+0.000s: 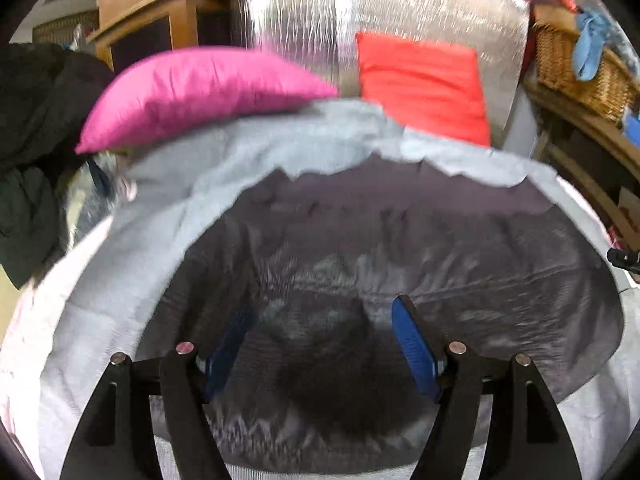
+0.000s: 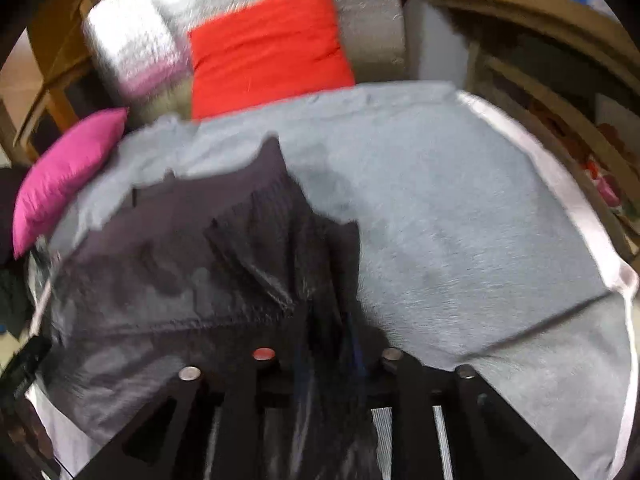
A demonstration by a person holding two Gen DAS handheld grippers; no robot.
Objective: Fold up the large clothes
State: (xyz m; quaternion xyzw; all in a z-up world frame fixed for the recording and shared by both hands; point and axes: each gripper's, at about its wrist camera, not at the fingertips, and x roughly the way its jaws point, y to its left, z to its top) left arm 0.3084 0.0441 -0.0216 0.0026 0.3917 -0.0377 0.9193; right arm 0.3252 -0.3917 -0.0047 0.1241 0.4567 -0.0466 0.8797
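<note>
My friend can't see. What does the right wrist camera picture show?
The right gripper has its fingers shut on a bunched fold of a dark garment lying on a grey blanket. Behind are a red cushion and a pink pillow.

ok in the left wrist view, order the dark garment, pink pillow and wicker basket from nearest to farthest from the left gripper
1. Dark garment: directly under and ahead of the open left gripper, spread on the grey sheet.
2. Pink pillow: beyond the garment, upper left.
3. Wicker basket: farthest, off the bed at the upper right.
</note>
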